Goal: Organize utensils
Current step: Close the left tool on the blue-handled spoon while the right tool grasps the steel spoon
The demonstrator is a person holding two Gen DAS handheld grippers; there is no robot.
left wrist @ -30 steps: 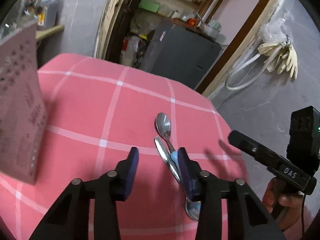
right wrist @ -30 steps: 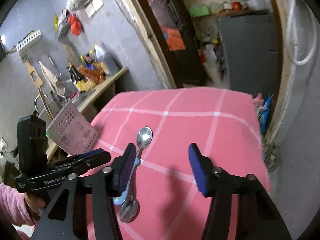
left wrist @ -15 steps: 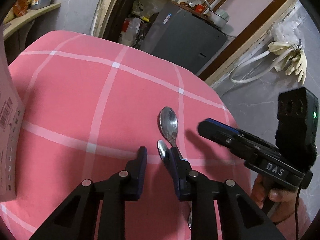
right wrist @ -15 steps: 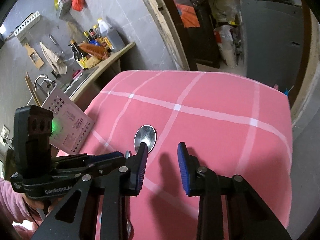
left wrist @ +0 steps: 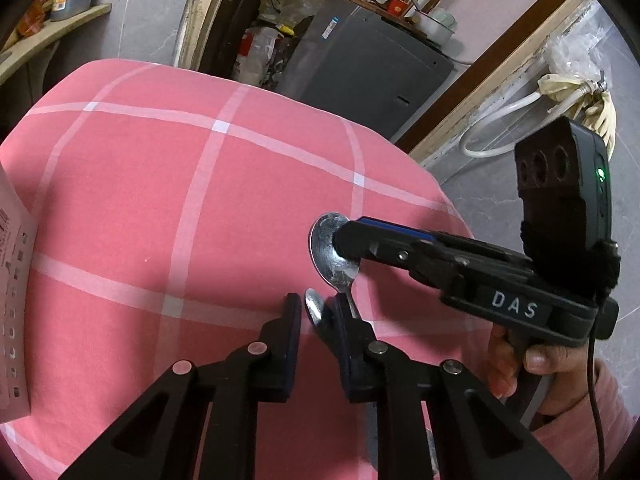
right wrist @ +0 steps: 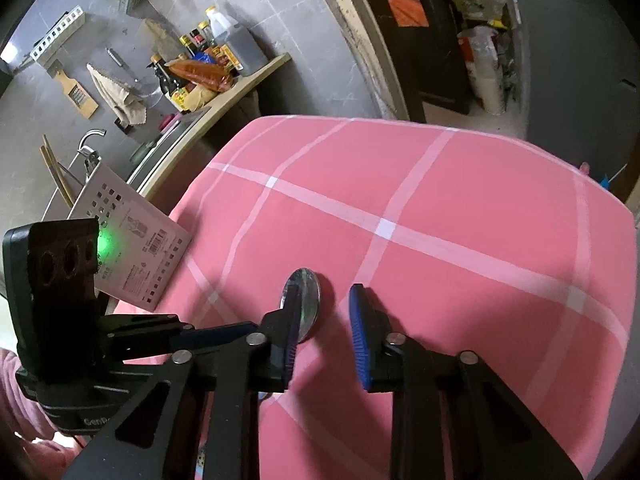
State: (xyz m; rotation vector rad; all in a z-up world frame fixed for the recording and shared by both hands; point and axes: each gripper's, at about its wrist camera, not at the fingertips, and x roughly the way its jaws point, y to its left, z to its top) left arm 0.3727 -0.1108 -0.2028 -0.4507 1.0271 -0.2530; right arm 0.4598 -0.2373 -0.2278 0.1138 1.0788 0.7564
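Two steel spoons lie on the pink checked cloth (left wrist: 160, 208). The larger spoon (left wrist: 329, 254) shows its bowl in the left wrist view, partly under the right gripper's fingers (left wrist: 380, 240). The smaller spoon (left wrist: 313, 308) has its bowl between my left gripper's (left wrist: 316, 312) narrowly open jaws, against the right finger. In the right wrist view my right gripper (right wrist: 324, 316) is open low over the cloth, with the larger spoon's bowl (right wrist: 308, 300) behind its left finger. The spoon handles are hidden.
A perforated pink utensil holder (right wrist: 132, 248) stands at the table's left edge, seen also in the left wrist view (left wrist: 12, 308). A shelf with bottles (right wrist: 208, 68) and a sink lie beyond the left side. A grey cabinet (left wrist: 360, 68) stands past the far edge.
Both grippers moved down and forward toward the spoons. The left jaws narrowed around the smaller spoon's bowl. The right gripper came over the larger spoon's bowl.
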